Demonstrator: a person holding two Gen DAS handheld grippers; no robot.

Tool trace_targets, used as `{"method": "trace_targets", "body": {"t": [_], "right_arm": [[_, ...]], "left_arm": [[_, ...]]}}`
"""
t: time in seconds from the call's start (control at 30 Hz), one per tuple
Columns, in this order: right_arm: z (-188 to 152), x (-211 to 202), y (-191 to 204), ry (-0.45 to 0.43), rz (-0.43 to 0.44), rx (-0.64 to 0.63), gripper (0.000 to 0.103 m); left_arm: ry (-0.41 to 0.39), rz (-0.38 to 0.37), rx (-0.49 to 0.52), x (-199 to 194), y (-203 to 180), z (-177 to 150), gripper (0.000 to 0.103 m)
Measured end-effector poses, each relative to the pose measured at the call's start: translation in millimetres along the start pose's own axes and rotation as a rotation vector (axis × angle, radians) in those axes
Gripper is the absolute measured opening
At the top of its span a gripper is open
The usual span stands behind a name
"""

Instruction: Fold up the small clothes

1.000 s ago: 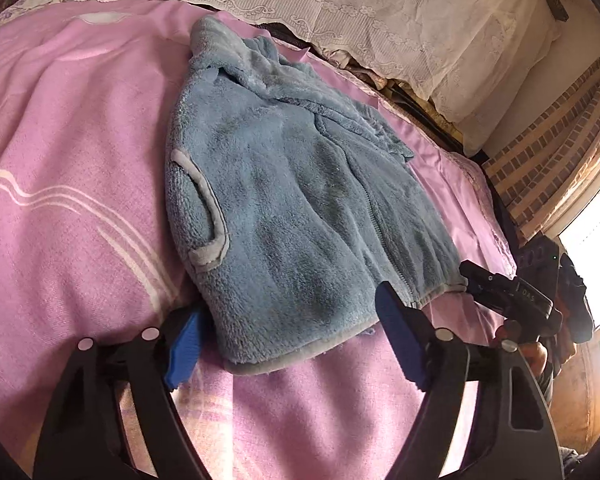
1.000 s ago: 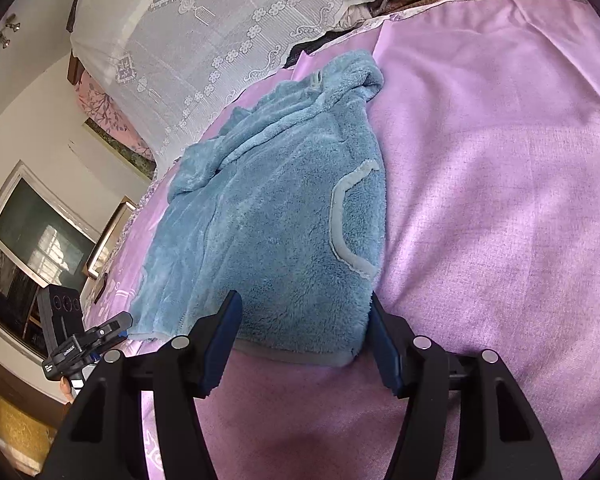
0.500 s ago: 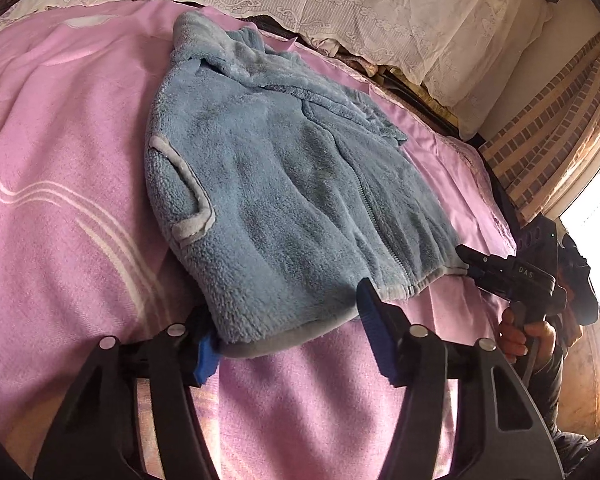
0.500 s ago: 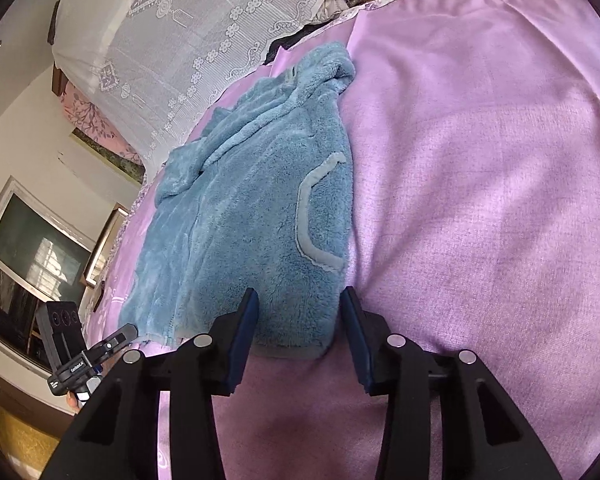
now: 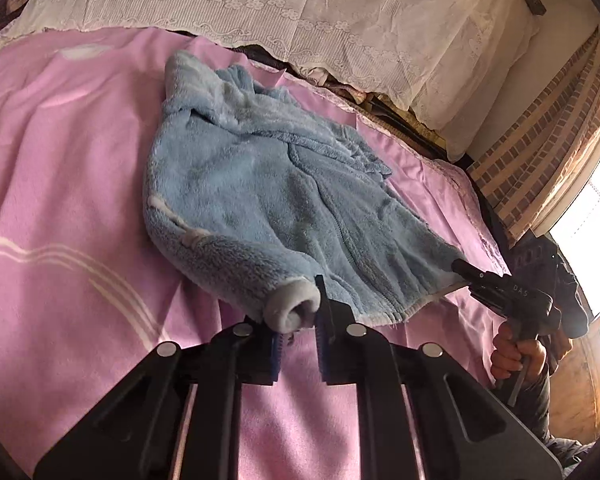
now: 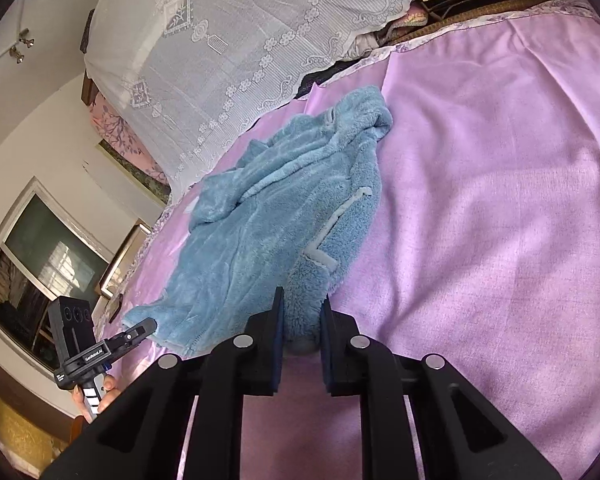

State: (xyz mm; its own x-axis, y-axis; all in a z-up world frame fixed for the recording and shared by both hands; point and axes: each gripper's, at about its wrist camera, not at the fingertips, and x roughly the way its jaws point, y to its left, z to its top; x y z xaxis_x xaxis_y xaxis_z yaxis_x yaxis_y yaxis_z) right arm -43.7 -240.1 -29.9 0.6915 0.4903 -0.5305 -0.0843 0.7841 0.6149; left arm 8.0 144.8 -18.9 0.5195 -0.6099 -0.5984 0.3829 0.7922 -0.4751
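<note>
The blue fleece jacket (image 5: 268, 200) lies spread on the pink bedspread (image 5: 60, 184), hood end toward the lace-covered pillows (image 5: 300, 4) and hem toward the cameras. The zip runs down the front, and a grey-trimmed pocket opening shows on one side panel.

Left gripper (image 5: 298, 334): jaws clamped on one hem corner of the jacket. The grey binding of that corner is bunched into a roll between the blue pads, and the fabric behind it rises off the bedspread toward the jaws.

Right gripper (image 6: 302, 334): jaws closing, with the other hem corner between them; the fleece is squeezed into a narrow column between the pads and touches both. The fabric beside the pocket trim is drawn up from the bedspread into the grip.

Each gripper also appears in the other's view (the right at the right edge of the left view, the left at the lower left of the right view), each with its tip at a hem corner. A hand (image 5: 518, 354) wraps the right gripper's handle.

The hem between the two corners hangs slack. The upper part of the jacket rests flat on the bedspread.
</note>
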Motion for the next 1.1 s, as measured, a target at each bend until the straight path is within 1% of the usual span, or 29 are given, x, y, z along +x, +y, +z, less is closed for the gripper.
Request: {"method": "trace_targets", "body": {"t": [0.13, 0.27, 0.43, 0.57, 0.63, 0.83, 1.1], "right_arm": [[22, 0, 11, -0.013, 0.037, -0.009, 0.015], [50, 1, 22, -0.041, 0.056, -0.021, 0.014], [88, 14, 29, -0.067, 0.069, -0.008, 0.014], [120, 32, 26, -0.096, 0.079, 0.031, 0.014], [134, 43, 22, -0.101, 0.083, 0.055, 0.014], [167, 75, 12, -0.117, 0.090, 0.105, 0.014], [205, 125, 6, -0.129, 0.072, 0.106, 0.014]], "left_arm": [[-0.055, 0.015, 0.044, -7, -13, 31, 0.012], [-0.097, 0.040, 0.079, -4, -23, 60, 0.012], [-0.133, 0.068, 0.070, 3, -23, 100, 0.011], [-0.175, 0.106, 0.072, 10, -20, 132, 0.011], [-0.190, 0.113, 0.066, 15, -16, 145, 0.011], [-0.202, 0.117, 0.037, 38, -3, 179, 0.011], [-0.197, 0.140, 0.002, 71, 22, 212, 0.011]]}}
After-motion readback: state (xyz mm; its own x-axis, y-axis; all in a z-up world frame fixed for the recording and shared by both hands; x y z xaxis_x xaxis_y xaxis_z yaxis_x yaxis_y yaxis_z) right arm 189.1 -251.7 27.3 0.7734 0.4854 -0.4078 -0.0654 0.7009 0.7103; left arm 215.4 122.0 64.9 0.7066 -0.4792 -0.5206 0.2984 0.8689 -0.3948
